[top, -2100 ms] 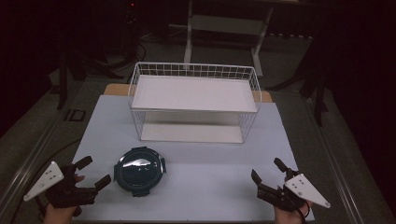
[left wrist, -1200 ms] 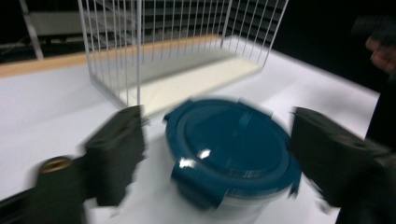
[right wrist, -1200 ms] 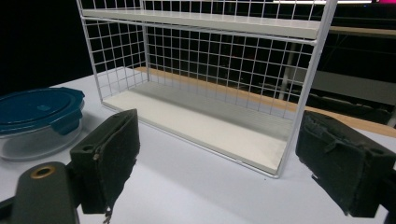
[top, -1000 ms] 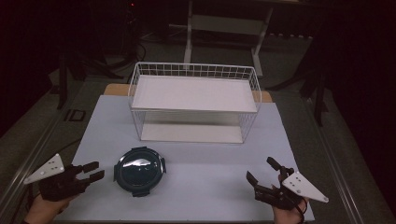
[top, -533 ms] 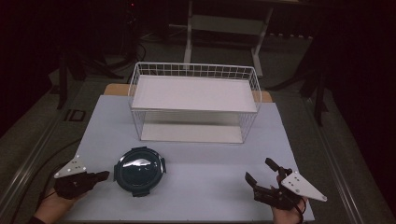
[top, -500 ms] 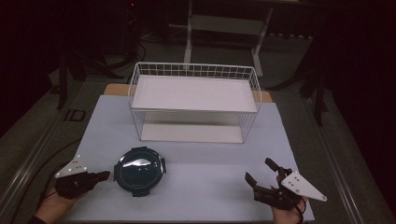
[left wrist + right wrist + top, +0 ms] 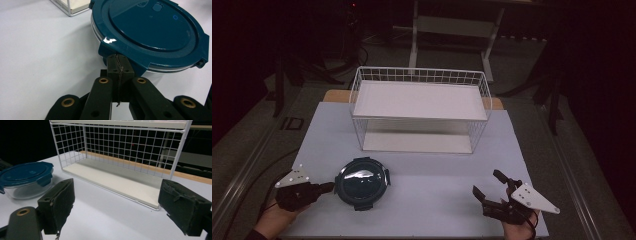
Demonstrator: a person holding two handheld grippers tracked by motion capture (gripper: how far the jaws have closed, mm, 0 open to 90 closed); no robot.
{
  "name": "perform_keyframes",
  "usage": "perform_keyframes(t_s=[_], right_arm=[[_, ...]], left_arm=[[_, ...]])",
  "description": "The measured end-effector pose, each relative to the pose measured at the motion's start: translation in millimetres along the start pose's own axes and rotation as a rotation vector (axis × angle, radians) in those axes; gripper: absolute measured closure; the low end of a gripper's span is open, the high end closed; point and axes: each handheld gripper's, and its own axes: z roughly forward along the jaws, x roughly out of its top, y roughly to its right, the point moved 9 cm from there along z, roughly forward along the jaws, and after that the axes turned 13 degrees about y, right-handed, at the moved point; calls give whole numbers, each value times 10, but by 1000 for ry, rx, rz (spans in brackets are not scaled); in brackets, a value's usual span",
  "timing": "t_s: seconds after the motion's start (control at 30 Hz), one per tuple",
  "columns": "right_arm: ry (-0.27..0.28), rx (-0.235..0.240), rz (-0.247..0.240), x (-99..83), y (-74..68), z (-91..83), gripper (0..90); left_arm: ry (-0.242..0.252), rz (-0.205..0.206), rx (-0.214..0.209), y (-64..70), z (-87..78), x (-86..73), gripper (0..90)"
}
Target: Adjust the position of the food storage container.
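Left gripper view: left claw (image 7: 117,65) pressed closed against the round teal-lidded glass container (image 7: 150,32); right claw (image 7: 492,192) spread wide.

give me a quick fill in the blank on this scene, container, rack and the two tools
1. The round container has a dark ___ lid.
2. The left tool has its jaws ___, at a lid clip.
3. The right tool has its jaws ___, with nothing between them.
4. Both shelves of the white wire rack are ___.

Missing words: blue; shut; open; empty
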Motion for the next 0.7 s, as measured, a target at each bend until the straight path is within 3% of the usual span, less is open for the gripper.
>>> perform_keyframes(t_s=[0.47,0.5,0.7], right_arm=[[-1,8,-1,-1,-10,1,136],[-3,12,-2,-5,-15,0,136],[-7,18,1,-14,-23,8,136]], left_arm=[[-27,27,-39,151,292,120,897],[-31,33,-54,205,398,160,897],[-34,40,-77,303,583,231,897]])
